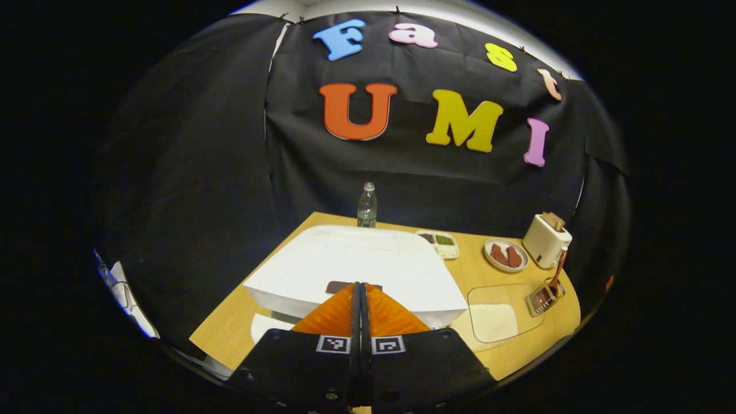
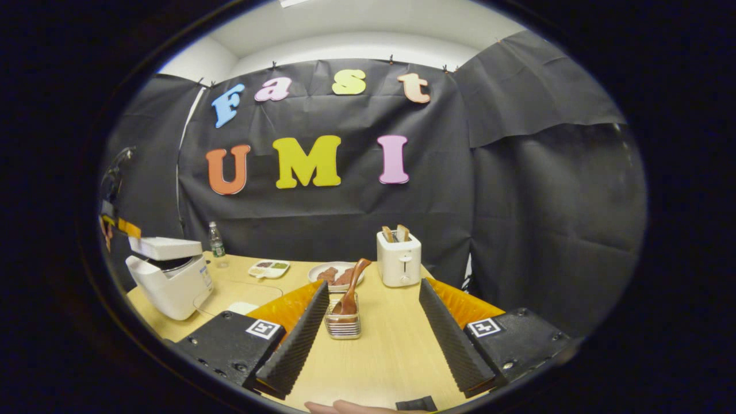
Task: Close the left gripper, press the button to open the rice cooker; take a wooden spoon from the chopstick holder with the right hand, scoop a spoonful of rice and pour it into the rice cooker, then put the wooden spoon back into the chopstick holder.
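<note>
The rice cooker [image 2: 171, 276] sits near the left edge of the surface [image 2: 391, 345], and in the right gripper view its lid looks lifted a little at the front, so the button press seems done or nearly so. The left hand-held gripper [image 1: 361, 299] has its fingers pressed together, tips at the dark button [image 1: 339, 286] on the lid. The wooden spoon [image 2: 352, 287] stands tilted in the chopstick holder [image 2: 342, 322], between the spread-apart fingers of the right hand-held gripper [image 2: 374, 339], which holds nothing. A clear tray of rice [image 1: 499, 313] lies between cooker and holder. The likely trouble: closing on the slanted handle off-centre could tip the light holder or let the spoon twist.
</note>
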{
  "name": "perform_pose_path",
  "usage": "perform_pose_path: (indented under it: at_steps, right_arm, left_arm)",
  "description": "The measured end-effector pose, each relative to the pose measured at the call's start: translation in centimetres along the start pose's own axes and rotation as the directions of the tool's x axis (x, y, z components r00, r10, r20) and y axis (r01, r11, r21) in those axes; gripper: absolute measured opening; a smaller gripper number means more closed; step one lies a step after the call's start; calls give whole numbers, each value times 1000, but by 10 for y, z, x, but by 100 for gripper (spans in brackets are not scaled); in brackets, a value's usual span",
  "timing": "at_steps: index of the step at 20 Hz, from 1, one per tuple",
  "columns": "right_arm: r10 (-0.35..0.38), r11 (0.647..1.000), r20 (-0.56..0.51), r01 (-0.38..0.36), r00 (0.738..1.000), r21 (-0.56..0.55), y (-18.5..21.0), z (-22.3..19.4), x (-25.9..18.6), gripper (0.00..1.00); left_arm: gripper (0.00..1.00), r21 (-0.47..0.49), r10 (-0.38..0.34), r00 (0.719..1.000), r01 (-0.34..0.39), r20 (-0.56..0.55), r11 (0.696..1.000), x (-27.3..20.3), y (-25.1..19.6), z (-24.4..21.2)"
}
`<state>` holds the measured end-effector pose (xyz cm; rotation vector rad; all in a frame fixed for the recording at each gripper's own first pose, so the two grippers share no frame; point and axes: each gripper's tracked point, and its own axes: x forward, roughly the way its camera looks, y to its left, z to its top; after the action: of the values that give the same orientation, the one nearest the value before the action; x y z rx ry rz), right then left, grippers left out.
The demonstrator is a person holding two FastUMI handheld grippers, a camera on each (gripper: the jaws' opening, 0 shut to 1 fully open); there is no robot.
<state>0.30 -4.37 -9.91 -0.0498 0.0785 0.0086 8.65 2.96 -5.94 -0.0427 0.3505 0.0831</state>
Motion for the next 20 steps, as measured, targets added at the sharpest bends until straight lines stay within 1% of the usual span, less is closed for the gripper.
perform_pose_path:
  at_steps: [1, 2, 3, 4, 5, 6, 7, 9, 13, 15, 20]
  right_arm:
    - [-2, 1000, 11, 2, 1000, -2, 1, 5, -3, 100]
    - [-3, 1000, 22, 3, 1000, -5, 3, 7, -6, 96]
    - [-2, 1000, 30, 2, 1000, -10, 5, 10, -8, 96]
    - [2, 1000, 34, -1, 999, -12, 8, 9, -10, 100]
    - [7, 1000, 36, -7, 999, -13, 10, 11, -12, 96]
    - [15, 1000, 35, -14, 999, -14, 14, 10, -13, 100]
    - [24, 1000, 35, -23, 999, -15, 16, 11, -13, 100]
    - [27, 1000, 32, -27, 999, -15, 18, 9, -12, 100]
    - [23, 1000, 5, -23, 1000, -8, 19, 3, 3, 100]
    - [24, 1000, -3, -24, 1000, -10, 20, 1, 11, 100]
    - [3, 1000, -43, -3, 999, -4, 17, -24, 46, 100]
  left_arm:
    - [0, -17, -27, 1000, 27, 12, 999, -10, -8, 8]
    - [1, -12, -55, 998, 55, 37, 998, -18, -15, 13]
    - [16, 12, -79, 995, 78, 56, 997, -29, -22, 19]
    - [30, 36, -104, 992, 102, 74, 994, -39, -27, 21]
    - [51, 58, -121, 988, 116, 92, 992, -49, -33, 24]
    - [74, 79, -127, 986, 119, 109, 990, -61, -38, 25]
    - [96, 97, -117, 986, 105, 123, 990, -60, -38, 24]
    - [95, 109, -107, 984, 92, 145, 990, -66, -35, 26]
    - [95, 106, -114, 979, 97, 167, 990, -73, -36, 24]
    - [95, 116, -103, 977, 82, 187, 990, -74, -32, 22]
    - [95, 124, -92, 972, 67, 217, 990, -73, -26, -3]
